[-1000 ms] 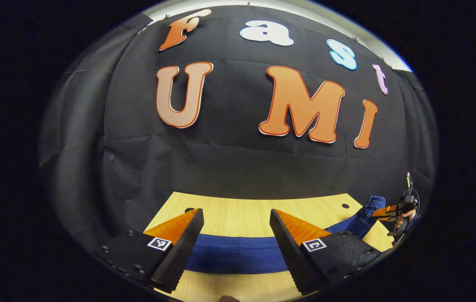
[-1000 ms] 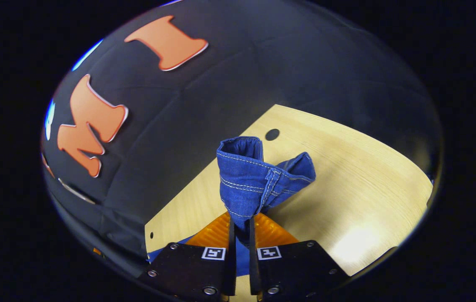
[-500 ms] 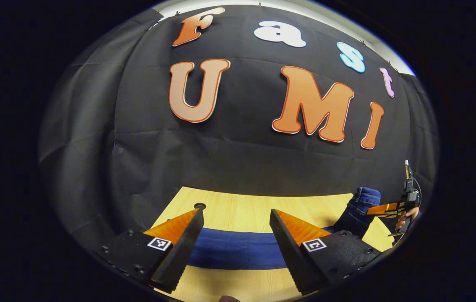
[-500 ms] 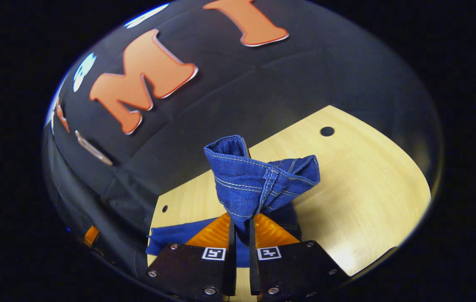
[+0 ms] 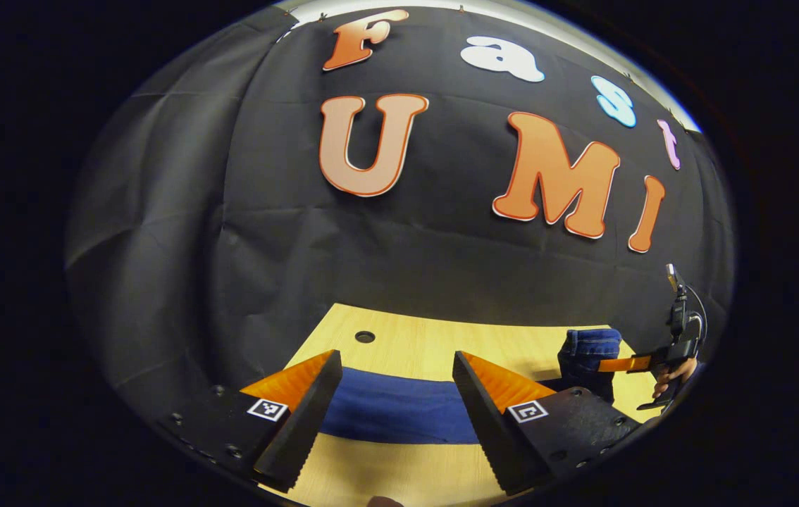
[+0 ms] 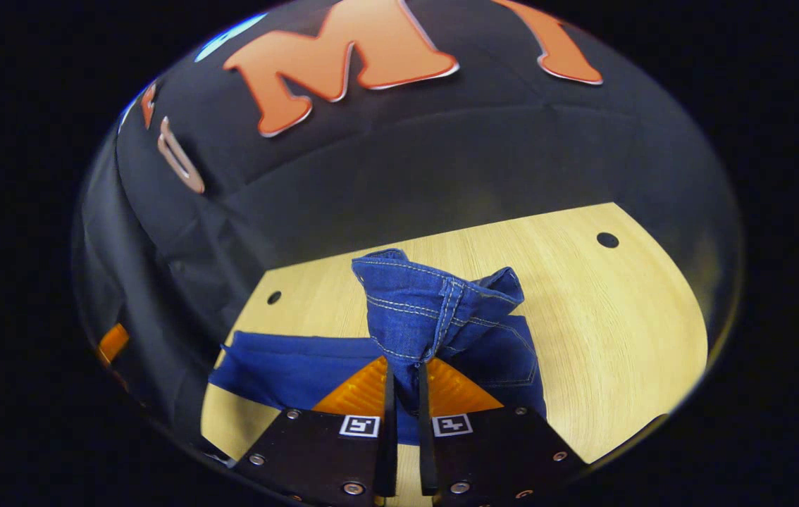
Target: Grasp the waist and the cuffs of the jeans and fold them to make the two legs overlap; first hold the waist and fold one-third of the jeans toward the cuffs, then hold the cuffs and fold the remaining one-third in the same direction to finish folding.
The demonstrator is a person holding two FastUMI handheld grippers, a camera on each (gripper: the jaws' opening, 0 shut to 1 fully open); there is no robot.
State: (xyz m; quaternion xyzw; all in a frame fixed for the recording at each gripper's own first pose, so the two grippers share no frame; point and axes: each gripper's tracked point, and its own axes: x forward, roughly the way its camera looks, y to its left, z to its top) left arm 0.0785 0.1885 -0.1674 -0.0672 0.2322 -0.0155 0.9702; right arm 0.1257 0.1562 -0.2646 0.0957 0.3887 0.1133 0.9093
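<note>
Blue jeans (image 5: 399, 408) lie in a long strip across the wooden table (image 5: 413, 341). My left gripper (image 5: 396, 360) hovers open over that strip, one finger on each side, touching nothing. My right gripper (image 6: 403, 367) is shut on the waist end (image 6: 435, 306), which stands up bunched above its fingers. Under it the jeans (image 6: 287, 366) lie flat, with a pocket seam near the held end. In the left gripper view, the lifted denim (image 5: 586, 348) hangs at the far right from the right gripper (image 5: 618, 364), with a hand (image 5: 667, 370) behind it.
The black cloth wall rises close behind the table's far edge. Small round holes (image 6: 607, 239) (image 5: 365, 336) mark the tabletop. Bare wood (image 6: 618, 324) stretches to the right of the jeans. A bit of the left gripper (image 6: 112, 343) shows at the left edge.
My right gripper has carried the lifted waist end back over the lying jeans, toward the other end. In the left gripper view the raised denim moved leftward. The left gripper stayed open and shifted slightly.
</note>
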